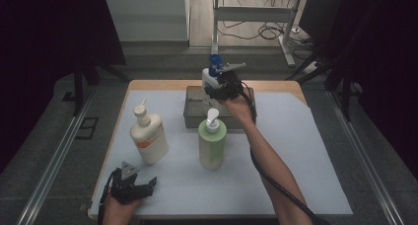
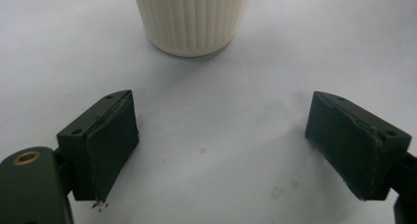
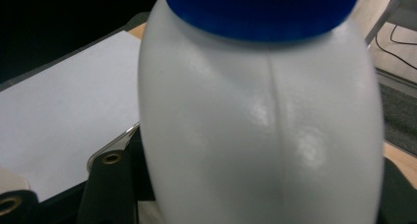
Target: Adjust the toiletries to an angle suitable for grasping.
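Note:
My right gripper is shut on a white bottle with a blue pump top, holding it upright over the back of a grey bin. In the right gripper view the white bottle looms close, and its blue cap is at the top edge. My left gripper rests open near the table's front left corner, with nothing between its fingers. Just ahead of the left gripper stands a cream ribbed pump bottle with an orange label.
A green pump bottle stands upright in the middle of the table, in front of the bin. A pale sheet covers the wooden table. Beyond the table, frame legs and cables lie on the floor.

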{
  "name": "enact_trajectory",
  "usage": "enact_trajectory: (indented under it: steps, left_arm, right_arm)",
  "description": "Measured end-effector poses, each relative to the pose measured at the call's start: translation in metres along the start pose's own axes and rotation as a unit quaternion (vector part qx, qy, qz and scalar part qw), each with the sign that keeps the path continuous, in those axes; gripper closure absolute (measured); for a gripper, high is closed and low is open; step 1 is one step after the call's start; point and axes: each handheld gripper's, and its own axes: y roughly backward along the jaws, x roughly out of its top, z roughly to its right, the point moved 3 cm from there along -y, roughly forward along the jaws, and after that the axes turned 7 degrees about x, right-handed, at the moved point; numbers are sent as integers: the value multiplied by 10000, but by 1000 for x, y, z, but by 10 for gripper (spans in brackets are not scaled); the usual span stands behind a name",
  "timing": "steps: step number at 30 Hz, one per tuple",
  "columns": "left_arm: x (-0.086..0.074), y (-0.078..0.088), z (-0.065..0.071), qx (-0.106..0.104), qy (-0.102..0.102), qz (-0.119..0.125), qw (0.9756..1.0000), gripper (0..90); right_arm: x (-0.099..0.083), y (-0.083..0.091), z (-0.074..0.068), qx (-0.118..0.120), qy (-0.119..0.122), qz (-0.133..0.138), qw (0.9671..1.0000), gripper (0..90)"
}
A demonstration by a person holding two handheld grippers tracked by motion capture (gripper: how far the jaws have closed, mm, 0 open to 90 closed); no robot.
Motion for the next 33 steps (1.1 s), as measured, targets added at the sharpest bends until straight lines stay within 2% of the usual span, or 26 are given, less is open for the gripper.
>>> enact_trajectory:
  steps: [17,24,27,33]
  left_arm:
    - [0,0,0,-6,14,-1,10000,121]
    - [0,0,0,-7,14,-2,10000,121]
    - [0,0,0,-4,13,-3,10000,121]
    - [0,0,0,-2,11,-10,10000,121]
  right_arm:
    - [-17,-3,-4,86,13,-119,9999,399]
    - [-19,-1,-4,68,78,-107,9999,398]
    - [-19,0,-3,39,3,-116,9999,394]
    - [-19,0,-3,53,22,-173,9998,389]
